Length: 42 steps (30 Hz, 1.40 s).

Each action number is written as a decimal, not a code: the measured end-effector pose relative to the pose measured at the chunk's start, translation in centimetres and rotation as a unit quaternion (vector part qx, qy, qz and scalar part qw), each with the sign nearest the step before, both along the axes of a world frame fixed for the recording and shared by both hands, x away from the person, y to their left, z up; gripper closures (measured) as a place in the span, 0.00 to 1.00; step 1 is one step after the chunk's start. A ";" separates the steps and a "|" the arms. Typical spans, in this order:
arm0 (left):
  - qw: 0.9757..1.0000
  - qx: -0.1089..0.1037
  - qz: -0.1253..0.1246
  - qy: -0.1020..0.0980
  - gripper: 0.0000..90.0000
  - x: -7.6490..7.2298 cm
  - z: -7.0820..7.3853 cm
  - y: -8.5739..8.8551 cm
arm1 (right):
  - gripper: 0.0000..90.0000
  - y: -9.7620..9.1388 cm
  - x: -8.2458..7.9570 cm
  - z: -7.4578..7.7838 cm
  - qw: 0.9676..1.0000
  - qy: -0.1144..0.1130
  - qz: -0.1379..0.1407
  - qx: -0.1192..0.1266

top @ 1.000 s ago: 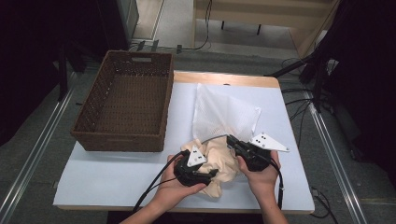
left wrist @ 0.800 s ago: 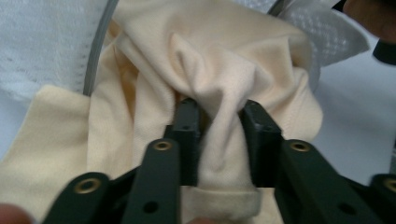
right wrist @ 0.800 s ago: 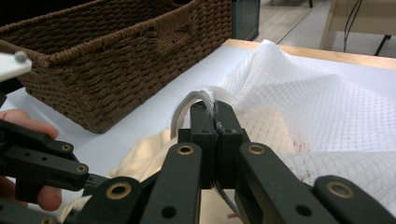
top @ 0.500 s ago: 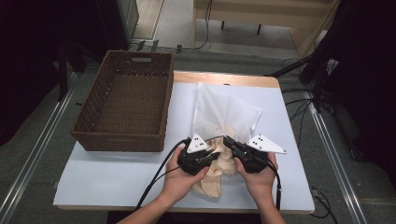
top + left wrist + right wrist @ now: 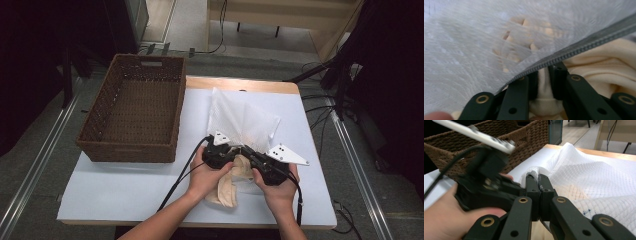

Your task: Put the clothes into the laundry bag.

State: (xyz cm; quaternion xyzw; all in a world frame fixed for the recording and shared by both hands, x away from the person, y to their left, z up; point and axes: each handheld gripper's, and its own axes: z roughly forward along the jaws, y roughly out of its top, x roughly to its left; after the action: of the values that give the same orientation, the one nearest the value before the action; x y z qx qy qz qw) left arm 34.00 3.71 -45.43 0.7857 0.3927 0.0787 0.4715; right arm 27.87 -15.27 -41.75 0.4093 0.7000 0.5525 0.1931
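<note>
White mesh laundry bag point(image 5: 242, 122) spread on the table point(image 5: 125, 190), just right of the brown wicker basket point(image 5: 135, 110), which serves as landmark for all else. Cream cloth point(image 5: 227, 187) bunched at the bag's near edge, well right of the basket's near right corner, partly pushed under the mesh and partly trailing out toward the table's near edge.

Left tongs point(image 5: 226, 150) held close beside that near right corner, at the mouth of the bag. Seen in the left gripper view: left tongs point(image 5: 544, 75) with jaws a narrow gap apart, having just been opening slightly, a fold of the cream cloth point(image 5: 599, 65) between them; cannot tell whether the pads still press on it. Grey zipper point(image 5: 584, 47) of the bag running slantwise just over the jaw tips, mesh lying above it.

Right tongs point(image 5: 248, 152) farther right of the basket, touching the bag's near edge. Seen in the right gripper view: right tongs point(image 5: 539, 182) clamped tight on the zipper edge of the mesh bag point(image 5: 594, 177), basket point(image 5: 499, 140) behind and left.
</note>
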 end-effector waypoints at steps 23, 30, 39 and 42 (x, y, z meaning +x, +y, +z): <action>0.997 0.050 -0.059 0.022 0.81 -4.3 0.4 -0.1 | 1.00 0.2 0.2 -0.3 1.000 0.003 0.002 0.003; 0.999 -0.043 0.006 -0.031 0.83 -3.3 2.6 0.2 | 1.00 0.5 -0.4 0.7 1.000 -0.011 0.001 0.015; 1.000 -0.001 -0.011 -0.021 0.56 -0.7 -1.0 -0.8 | 1.00 0.3 -0.2 0.0 1.000 -0.003 -0.011 0.010; 0.997 -0.002 -0.050 -0.056 0.39 -2.5 0.7 0.3 | 1.00 -0.1 0.1 0.0 1.000 0.000 -0.017 0.014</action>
State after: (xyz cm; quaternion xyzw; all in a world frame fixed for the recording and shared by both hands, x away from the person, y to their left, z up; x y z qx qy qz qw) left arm 31.52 4.01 -44.78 0.7976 0.3264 0.0980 0.4976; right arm 27.94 -15.41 -41.78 0.4240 0.6851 0.5587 0.1966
